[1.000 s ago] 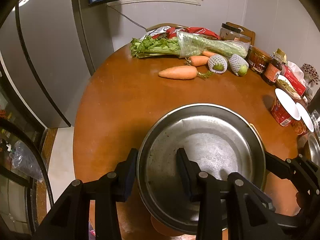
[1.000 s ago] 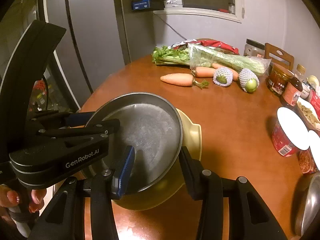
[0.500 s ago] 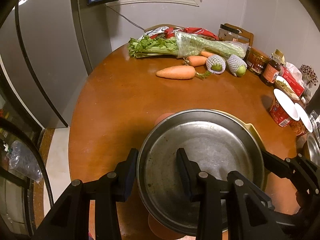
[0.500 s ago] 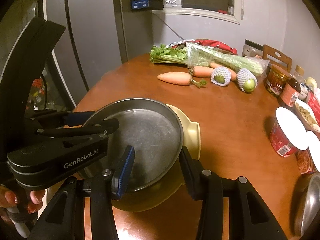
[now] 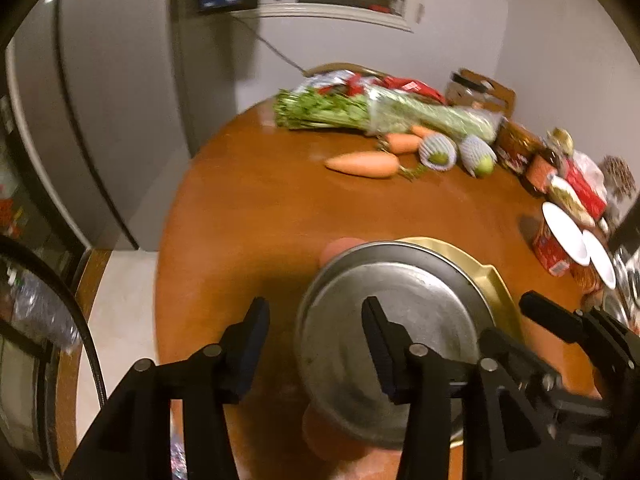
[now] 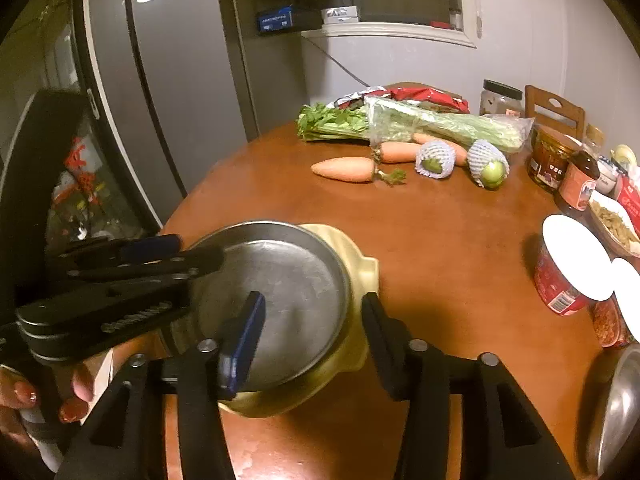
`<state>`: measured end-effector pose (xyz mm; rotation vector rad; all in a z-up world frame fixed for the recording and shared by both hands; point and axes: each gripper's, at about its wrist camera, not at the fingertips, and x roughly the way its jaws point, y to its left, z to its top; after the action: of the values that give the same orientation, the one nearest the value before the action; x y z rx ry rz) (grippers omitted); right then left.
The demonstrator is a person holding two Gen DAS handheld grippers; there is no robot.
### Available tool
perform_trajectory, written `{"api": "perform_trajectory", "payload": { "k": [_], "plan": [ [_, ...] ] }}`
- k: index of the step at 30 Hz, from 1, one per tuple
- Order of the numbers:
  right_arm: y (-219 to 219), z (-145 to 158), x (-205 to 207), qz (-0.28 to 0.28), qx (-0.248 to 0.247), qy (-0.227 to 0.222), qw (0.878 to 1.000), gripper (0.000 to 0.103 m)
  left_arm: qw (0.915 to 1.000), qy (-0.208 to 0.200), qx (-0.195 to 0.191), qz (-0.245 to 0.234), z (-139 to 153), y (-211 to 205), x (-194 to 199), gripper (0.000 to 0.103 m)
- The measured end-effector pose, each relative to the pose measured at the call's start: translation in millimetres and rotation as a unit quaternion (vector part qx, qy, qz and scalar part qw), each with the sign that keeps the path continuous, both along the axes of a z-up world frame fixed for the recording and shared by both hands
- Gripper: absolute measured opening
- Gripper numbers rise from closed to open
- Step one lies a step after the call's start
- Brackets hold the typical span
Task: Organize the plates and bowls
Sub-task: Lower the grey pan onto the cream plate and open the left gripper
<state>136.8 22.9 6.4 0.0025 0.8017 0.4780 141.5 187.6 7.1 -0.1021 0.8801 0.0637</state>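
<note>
Round wooden counter (image 6: 440, 248) with groceries crowding its far edge. At 12 o'clock a bagged bunch of celery (image 6: 404, 124) lies on its side, with a loose carrot (image 6: 344, 169) just in front of it and two green fruits in foam netting (image 6: 460, 162) beside that. Toward 2 o'clock stand sauce jars (image 6: 560, 168). At 3 o'clock red instant-noodle cups (image 6: 568, 268) stand close together. A grey refrigerator (image 6: 172, 92) rises beyond the counter at 10 o'clock.

Steel plate (image 6: 276, 300) sits nested in a yellow bowl (image 6: 360, 272), near the counter's edge at 6 to 7 o'clock in the right wrist view; the bowl's lug handle points toward 1 o'clock. In the left wrist view the same steel plate (image 5: 392, 320) covers most of the yellow bowl (image 5: 496, 288), and a pink object shows under the stack's rim at 11 o'clock.

Left tool (image 5: 316, 340) is spread wide: its right finger lies over the plate's inside, its left finger is off the rim above bare counter, so it pinches nothing. That view is motion-blurred.

Right tool (image 6: 312, 332) is also spread, straddling the near right rim of the stack, one finger over the plate and the other outside the bowl; contact cannot be told. The left tool's body (image 6: 120, 280) crosses the plate's left edge in this view.
</note>
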Motion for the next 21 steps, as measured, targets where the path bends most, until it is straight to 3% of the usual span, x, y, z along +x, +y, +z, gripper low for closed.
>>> {"api": "perform_trajectory", "payload": {
  "k": [3, 7, 15, 19, 21],
  "plan": [
    [-9, 0, 8, 0.008, 0.005, 0.007, 1.0, 0.057, 0.999, -0.018, -0.007, 0.041, 8, 10, -21, 0.055],
    [-25, -8, 33, 0.02, 0.039, 0.058, 0.997, 0.059, 0.9974, -0.018, -0.033, 0.062, 8, 16, -47, 0.06],
    [-21, -9, 59, 0.058, 0.013, 0.053, 0.997, 0.063, 0.9841, 0.005, -0.15, 0.096, -13, 19, -80, 0.065],
    [-8, -14, 74, 0.095, 0.015, 0.066, 0.993, 0.063, 0.9809, 0.01, -0.174, 0.086, -19, 9, -79, 0.065],
    [0, -17, 80, 0.108, -0.007, 0.058, 0.992, 0.064, 0.976, 0.019, -0.2, 0.084, -24, 5, -74, 0.065]
  ]
}}
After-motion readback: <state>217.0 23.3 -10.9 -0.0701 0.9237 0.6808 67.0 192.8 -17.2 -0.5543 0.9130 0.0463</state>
